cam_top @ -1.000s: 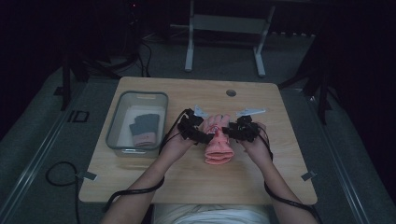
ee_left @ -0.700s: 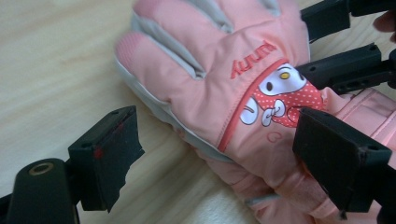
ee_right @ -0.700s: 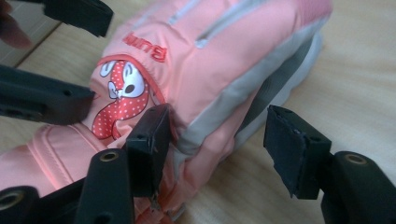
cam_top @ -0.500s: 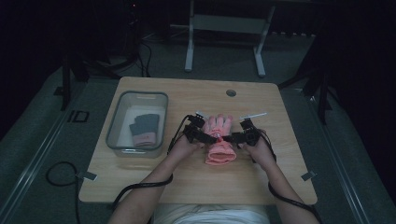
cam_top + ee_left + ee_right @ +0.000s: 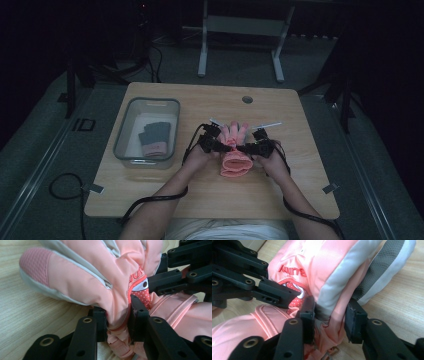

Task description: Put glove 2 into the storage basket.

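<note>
A pink glove (image 5: 235, 159) with grey trim lies on the wooden table (image 5: 300, 190), fingers pointing away from the person. My left gripper (image 5: 224, 148) comes at it from the left and my right gripper (image 5: 246, 148) from the right, at the middle of the glove. In the left gripper view the left gripper (image 5: 117, 315) has just closed its jaws and pinches a fold of the glove (image 5: 100, 277). In the right gripper view the right gripper (image 5: 330, 312) has been closing, and its pads squeeze the glove (image 5: 332, 272) fabric. Their tips sit almost against each other.
A clear plastic bin (image 5: 147, 101) stands on the left part of the table with a dark grey glove (image 5: 154, 137) inside. A round cable hole (image 5: 247, 99) is near the far edge. Cables trail off the near edge.
Both hands have come down and a little nearer to the person with the glove. The jaws of both grippers have closed in on the glove's fabric.
</note>
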Tool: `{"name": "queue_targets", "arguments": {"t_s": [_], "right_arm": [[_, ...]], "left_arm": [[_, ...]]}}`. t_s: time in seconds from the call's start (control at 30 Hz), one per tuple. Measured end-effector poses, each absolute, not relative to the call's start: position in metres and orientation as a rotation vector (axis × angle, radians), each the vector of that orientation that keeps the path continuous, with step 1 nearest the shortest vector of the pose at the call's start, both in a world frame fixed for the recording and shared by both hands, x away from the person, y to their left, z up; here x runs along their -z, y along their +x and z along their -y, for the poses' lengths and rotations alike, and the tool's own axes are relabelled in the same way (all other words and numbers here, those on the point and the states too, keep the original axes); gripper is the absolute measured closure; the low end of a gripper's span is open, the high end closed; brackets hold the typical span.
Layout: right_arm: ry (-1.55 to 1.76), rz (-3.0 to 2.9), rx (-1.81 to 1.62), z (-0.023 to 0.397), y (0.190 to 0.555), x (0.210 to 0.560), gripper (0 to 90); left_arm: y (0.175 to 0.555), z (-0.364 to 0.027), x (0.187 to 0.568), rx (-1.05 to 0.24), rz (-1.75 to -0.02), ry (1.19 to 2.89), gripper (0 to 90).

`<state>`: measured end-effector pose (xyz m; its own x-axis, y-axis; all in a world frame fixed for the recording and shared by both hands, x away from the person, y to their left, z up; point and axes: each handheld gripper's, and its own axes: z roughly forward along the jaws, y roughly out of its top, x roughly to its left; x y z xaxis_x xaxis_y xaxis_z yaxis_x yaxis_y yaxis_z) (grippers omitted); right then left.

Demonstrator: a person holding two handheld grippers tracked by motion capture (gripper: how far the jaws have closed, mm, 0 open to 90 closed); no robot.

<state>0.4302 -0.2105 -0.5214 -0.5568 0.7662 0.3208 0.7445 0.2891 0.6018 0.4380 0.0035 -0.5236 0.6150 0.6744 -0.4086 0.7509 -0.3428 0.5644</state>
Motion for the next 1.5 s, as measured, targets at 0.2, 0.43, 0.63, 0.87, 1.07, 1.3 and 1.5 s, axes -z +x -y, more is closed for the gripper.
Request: {"name": "queue_targets", "arguments": {"t_s": [0.2,0.43,0.63,0.87,1.07,1.3,1.5], "right_arm": [[1.461,-2.464,-1.187,0.208,0.425,0.511,68.1],[1.394,-2.429,-1.223,0.197,0.420,0.485,69.0],[1.366,-2.404,-1.267,0.189,0.418,0.466,69.1],[1.322,-2.371,-1.309,0.178,0.417,0.441,69.3],[1.284,-2.365,-1.351,0.166,0.419,0.424,69.3],[1.226,-2.373,-1.373,0.144,0.424,0.407,69.3],[1.187,-2.377,-1.410,0.125,0.427,0.395,69.3]], "left_arm": [[0.434,-0.009,0.508,0.112,-1.092,2.083,74.6],[0.430,-0.021,0.478,0.065,-1.054,2.084,75.1],[0.427,-0.030,0.455,0.022,-1.032,2.086,75.2],[0.425,-0.044,0.430,-0.016,-1.021,2.061,75.2],[0.422,-0.059,0.411,-0.051,-1.029,2.052,75.2],[0.420,-0.080,0.393,-0.097,-1.051,2.041,75.2],[0.417,-0.100,0.378,-0.132,-1.069,2.023,75.2]]}}
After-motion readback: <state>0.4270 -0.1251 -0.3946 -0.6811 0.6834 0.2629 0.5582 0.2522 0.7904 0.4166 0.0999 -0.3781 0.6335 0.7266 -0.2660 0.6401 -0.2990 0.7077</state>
